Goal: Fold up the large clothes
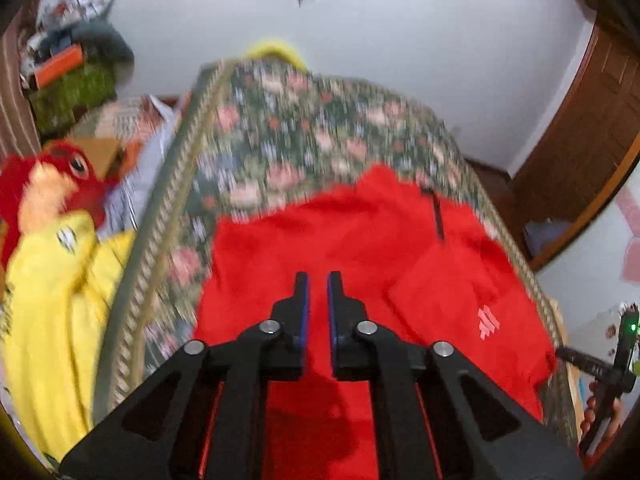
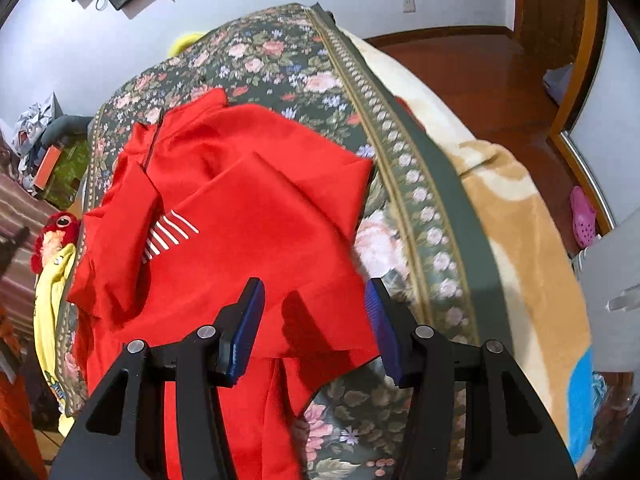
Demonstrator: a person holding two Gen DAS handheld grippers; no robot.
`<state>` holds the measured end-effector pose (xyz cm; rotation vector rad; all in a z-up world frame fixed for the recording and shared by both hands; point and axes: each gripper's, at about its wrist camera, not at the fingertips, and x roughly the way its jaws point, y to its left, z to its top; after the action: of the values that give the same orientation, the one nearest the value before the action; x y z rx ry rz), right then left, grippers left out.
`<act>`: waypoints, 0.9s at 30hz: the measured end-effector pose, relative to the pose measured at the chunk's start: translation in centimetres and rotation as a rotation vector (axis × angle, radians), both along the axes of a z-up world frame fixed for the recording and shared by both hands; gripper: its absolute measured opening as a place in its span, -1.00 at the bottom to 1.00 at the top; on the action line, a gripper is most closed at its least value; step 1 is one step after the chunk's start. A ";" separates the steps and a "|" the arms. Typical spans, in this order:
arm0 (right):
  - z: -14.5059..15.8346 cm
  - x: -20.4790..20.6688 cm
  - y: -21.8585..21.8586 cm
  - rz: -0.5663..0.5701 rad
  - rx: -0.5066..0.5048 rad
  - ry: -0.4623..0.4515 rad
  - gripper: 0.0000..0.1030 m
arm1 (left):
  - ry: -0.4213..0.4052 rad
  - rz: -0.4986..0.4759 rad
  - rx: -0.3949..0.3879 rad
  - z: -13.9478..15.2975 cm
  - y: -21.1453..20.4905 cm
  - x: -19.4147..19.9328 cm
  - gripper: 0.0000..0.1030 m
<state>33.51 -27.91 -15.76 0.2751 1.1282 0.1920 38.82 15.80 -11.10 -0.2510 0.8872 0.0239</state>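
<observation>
The red top (image 2: 240, 208) lies on the floral bedspread (image 2: 280, 52), collar end away from the cameras, hem toward them. It looks partly folded, as far as I can judge: one sleeve or side panel lies turned in across the chest, its edge running diagonally just beside the white stripe logo (image 2: 170, 232), and the side of the top nearest the bedspread's patterned border shows a straight folded edge. What seems left is squaring the sides and bringing the hem up toward the collar — the lower part still spills off the near edge of the bed in loose folds.

The left gripper (image 1: 318, 280) hovers above the middle of the top, its fingers nearly pressed together with only a thin gap, nothing between them. The right gripper (image 2: 314, 292) hangs over the top's hem corner, fingers spread wide and empty — well placed, I'd guess, for taking that corner.

The right view is sharp and shows the creases, the zip below the collar and the tan blanket (image 2: 520, 208) beyond the bedspread. The left view is blurred, but it alone shows the yellow garment (image 1: 52, 300) and red plush toy (image 1: 60, 176) clearly, beside the bedspread on the side away from the blanket.
</observation>
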 end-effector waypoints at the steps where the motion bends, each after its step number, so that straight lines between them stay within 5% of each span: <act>1: -0.1 -0.1 0.2 0.007 -0.012 0.003 -0.06 | 0.018 -0.006 -0.006 -0.9 -0.3 -0.3 -0.74; 5: -0.2 -0.3 1.0 0.041 -0.070 0.000 -0.06 | 0.066 -0.046 -0.019 -3.1 -2.6 0.0 -0.36; 9: -0.3 -0.3 0.9 0.053 -0.074 0.000 -0.06 | 0.087 -0.110 -0.062 -3.9 -4.8 0.7 -0.28; 12: -0.4 -0.2 0.7 0.050 -0.059 0.006 -0.06 | 0.120 -0.141 -0.164 -4.4 -6.4 1.6 -0.09; 21: -0.8 -0.5 0.3 0.052 -0.047 0.006 -0.06 | 0.304 -0.119 -0.586 -9.9 -8.0 4.7 -0.07; 27: -1.0 -0.6 -0.1 0.048 -0.027 0.013 -0.06 | 0.317 -0.050 -0.670 -12.5 -8.2 5.6 -0.07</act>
<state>32.89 -27.99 -16.78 0.2259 1.1501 0.2174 44.43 7.65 -23.63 -0.8678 1.1995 -0.2918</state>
